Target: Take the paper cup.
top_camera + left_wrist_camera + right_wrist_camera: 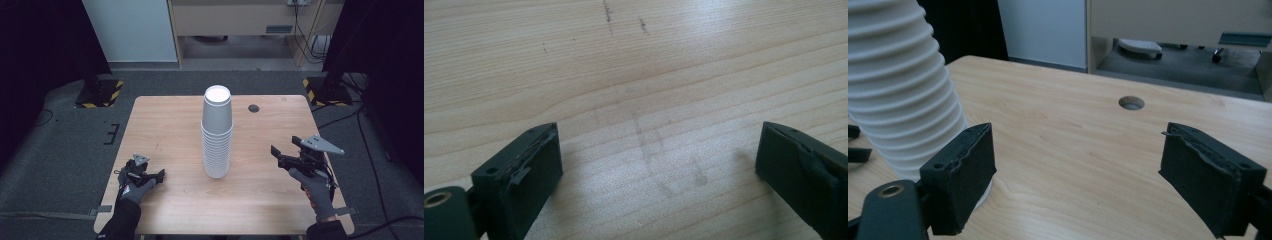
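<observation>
A tall stack of white paper cups [217, 132] stands upside down at the middle of the wooden table [170, 125]. My left gripper [159, 176] lies low on the table near its front left, jaws open over bare wood [659, 145] with nothing between them. My right gripper [278, 154] hovers at the right of the stack, pointing toward it, jaws wide open and empty. In the right gripper view the ribbed cup stack [903, 90] rises just behind the left jaw, apart from it.
A round cable hole [254, 108] sits in the table at the back right, also seen as a cable hole [1131, 103] ahead of the right jaws. Black stands with yellow-striped bases [100, 92] flank the table's far corners. Cables trail on the floor at right.
</observation>
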Demonstrator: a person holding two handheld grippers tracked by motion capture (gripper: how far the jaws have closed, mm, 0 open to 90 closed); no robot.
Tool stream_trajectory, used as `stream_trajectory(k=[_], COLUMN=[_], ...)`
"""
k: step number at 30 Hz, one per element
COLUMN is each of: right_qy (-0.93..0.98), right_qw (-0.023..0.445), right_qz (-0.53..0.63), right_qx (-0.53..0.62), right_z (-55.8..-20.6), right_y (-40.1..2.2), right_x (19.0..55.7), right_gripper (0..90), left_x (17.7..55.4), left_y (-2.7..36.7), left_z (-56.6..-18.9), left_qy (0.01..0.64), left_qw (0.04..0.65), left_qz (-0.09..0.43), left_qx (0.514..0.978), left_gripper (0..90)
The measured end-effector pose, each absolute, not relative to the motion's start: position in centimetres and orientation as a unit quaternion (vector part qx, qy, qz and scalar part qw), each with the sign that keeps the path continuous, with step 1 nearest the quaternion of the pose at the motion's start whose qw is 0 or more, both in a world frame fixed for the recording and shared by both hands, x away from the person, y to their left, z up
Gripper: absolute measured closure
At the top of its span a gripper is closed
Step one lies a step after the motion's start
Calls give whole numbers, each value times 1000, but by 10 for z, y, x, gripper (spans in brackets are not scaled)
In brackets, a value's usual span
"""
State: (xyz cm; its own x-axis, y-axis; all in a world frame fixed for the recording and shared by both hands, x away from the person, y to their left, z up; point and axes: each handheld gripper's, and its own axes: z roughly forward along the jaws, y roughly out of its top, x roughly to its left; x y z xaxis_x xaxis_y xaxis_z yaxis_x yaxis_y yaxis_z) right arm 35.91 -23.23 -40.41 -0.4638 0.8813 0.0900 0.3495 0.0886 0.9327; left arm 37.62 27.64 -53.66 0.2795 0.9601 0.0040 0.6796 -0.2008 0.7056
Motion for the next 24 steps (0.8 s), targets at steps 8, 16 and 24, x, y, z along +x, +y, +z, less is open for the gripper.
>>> stream_trajectory(k=[8,16,24], right_qy=[676,672,668], right_qw=[266,266,267], right_qz=[532,551,565], right_qx=[435,418,405], right_z=[-384,-363,-348], right_y=[-228,-222,-215], right_x=[359,358,359], right_gripper=[144,142,142], left_x=[376,376,376], left_y=[276,276,276], left_z=[-537,-537,-537], left_qy=[554,554,554], left_qw=[304,304,304], left_qz=[231,231,231], left_qx=[740,740,740], left_gripper=[36,35,35])
